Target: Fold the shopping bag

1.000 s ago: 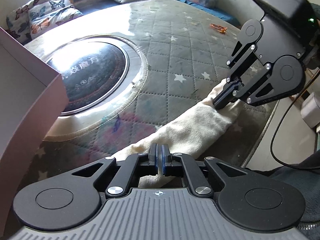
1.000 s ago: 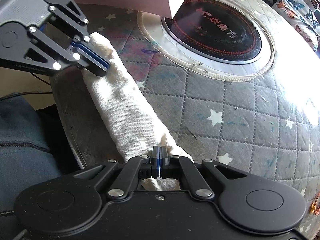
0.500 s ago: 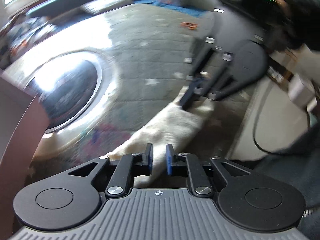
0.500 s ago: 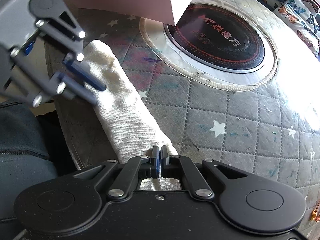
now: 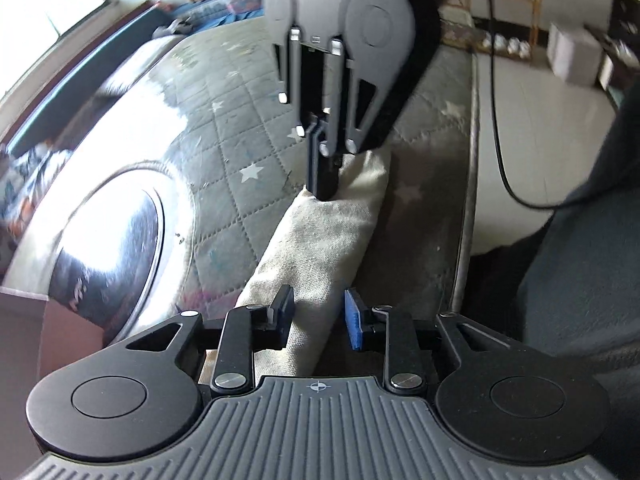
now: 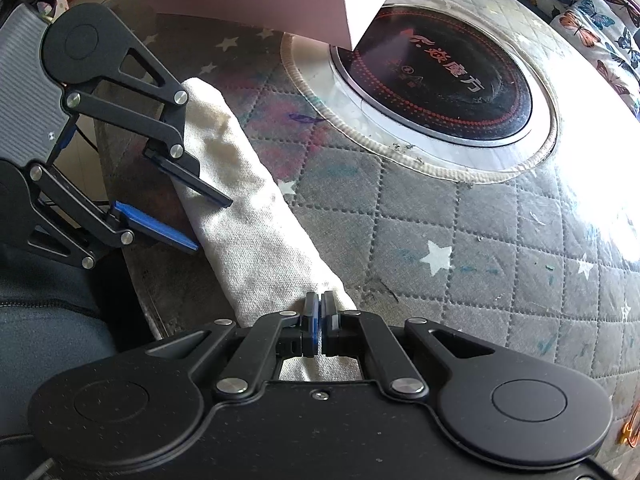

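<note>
**Bag folded to a narrow strip, final folds still to come**

The left gripper (image 6: 210, 222) had just been opening, its fingers apart astride the bag (image 6: 256, 232), pads not pressing. The bag lay on the quilted table (image 6: 460, 240) near its edge, long axis running from eleven to five o'clock. The right gripper (image 6: 320, 322) stayed clamped on the near end. Folding end-to-end probably remained.

A home living room: quilted star-print table cover (image 6: 460, 216), butterfly cushions (image 6: 592, 12), built-in induction hob (image 6: 436, 80).
</note>
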The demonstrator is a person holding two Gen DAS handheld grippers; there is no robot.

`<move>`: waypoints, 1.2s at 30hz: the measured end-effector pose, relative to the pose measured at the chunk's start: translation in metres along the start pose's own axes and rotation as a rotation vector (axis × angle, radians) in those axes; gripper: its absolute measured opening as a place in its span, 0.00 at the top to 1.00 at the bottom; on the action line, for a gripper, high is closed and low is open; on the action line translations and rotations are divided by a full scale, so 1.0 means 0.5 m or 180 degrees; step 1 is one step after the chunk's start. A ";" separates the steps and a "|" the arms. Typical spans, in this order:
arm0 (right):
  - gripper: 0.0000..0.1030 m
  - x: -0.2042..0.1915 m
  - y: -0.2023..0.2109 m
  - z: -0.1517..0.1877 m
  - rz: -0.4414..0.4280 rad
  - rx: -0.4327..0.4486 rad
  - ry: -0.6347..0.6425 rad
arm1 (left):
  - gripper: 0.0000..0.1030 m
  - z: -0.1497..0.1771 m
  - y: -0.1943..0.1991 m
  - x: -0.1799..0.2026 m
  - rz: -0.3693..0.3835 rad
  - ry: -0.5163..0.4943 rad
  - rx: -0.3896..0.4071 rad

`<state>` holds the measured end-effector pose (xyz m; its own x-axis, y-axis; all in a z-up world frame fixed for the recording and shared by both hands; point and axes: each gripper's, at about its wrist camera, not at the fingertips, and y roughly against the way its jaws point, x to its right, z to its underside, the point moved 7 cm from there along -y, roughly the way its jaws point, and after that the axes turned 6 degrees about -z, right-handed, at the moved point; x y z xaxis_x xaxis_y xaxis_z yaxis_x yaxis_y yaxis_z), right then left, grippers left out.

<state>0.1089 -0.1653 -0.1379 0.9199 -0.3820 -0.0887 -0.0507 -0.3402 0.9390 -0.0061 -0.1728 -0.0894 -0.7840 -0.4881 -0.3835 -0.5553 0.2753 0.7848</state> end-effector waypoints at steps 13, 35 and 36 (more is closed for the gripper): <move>0.98 0.000 0.000 -0.003 -0.0030 -0.0028 0.0001 | 0.74 -0.001 -0.015 -0.010 0.0043 -0.0022 -0.0013; 0.72 0.035 0.038 0.002 -0.0125 0.0161 -0.0141 | 0.77 -0.011 0.000 -0.117 0.0697 0.0976 -0.0022; 0.72 0.035 0.041 0.003 -0.0136 0.0170 -0.0130 | 0.77 -0.010 0.000 -0.119 0.0711 0.0988 -0.0023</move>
<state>0.1234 -0.1802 -0.1207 0.9051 -0.4005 -0.1428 -0.0334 -0.4018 0.9151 0.0420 -0.1481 -0.0642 -0.7635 -0.6447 -0.0376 -0.3773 0.3981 0.8361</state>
